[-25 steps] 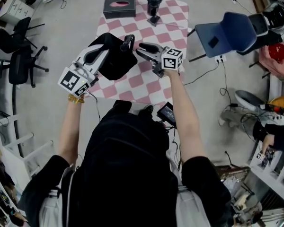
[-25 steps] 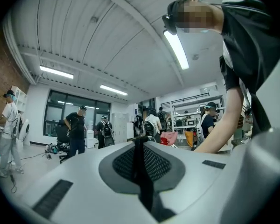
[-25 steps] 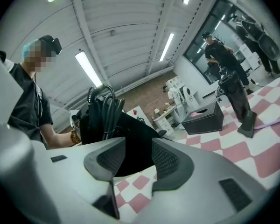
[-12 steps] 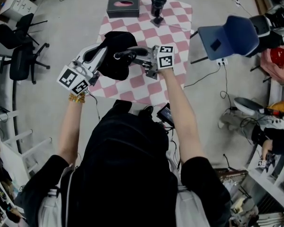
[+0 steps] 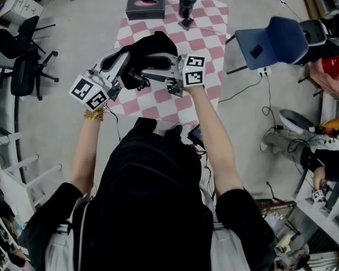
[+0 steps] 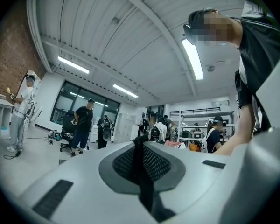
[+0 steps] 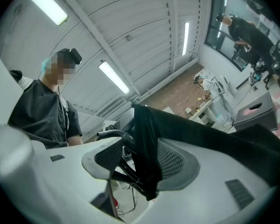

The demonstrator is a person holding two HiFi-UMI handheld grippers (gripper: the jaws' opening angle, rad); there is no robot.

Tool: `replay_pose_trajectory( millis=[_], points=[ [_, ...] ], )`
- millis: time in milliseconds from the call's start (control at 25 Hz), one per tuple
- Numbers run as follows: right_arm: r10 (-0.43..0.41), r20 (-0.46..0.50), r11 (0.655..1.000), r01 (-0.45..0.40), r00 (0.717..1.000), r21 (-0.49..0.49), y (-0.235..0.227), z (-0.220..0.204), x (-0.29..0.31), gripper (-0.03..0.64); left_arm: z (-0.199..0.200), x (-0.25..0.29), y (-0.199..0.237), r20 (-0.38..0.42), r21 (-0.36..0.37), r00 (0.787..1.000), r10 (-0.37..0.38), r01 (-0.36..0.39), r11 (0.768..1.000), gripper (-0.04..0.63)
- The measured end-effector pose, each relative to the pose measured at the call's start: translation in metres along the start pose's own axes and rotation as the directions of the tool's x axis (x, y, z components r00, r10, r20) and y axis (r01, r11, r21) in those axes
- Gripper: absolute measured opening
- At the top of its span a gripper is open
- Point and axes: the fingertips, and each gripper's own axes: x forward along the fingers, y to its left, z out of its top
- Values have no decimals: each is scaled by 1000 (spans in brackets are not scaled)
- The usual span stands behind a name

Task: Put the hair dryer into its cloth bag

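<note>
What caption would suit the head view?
Person holds a black cloth bag above a checkered table, the left tool shut on its fabric.

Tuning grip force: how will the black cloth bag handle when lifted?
Probably floppy: the cloth bag droops in folds. Likely thin: the left gripper is shut on a narrow pleat. May slip from the right gripper; its jaws have just been opening, fabric loose between them.

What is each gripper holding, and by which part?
The left gripper is shut on a thin strip of the black cloth bag, at its edge. The right gripper has just been opening its jaws; bag cloth hangs between them, unpinched.
</note>
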Motion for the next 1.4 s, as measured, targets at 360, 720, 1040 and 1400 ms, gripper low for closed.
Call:
replay_pose_trajectory(
  millis=[360,720,1040,1400],
  points=[
    [-281,-171,934,228,944,-275,-11,-9,16,223,-13,3,1,-41,14,999,23,-23,1000,17],
    [-452,-197,844,345,870,-411,-27,-23,23,152,-18,-1,6,-33,-2,998,61,-61,998,17],
    [-584,-229,788,477,779,-389,-44,-33,6,25,-34,-13,25,-57,-6,990,131,-132,991,18],
    [-413,-75,872,418,907,254,-21,4,-20,23,-63,-22,34,-118,-29,989,90,-94,995,21]
  ],
)
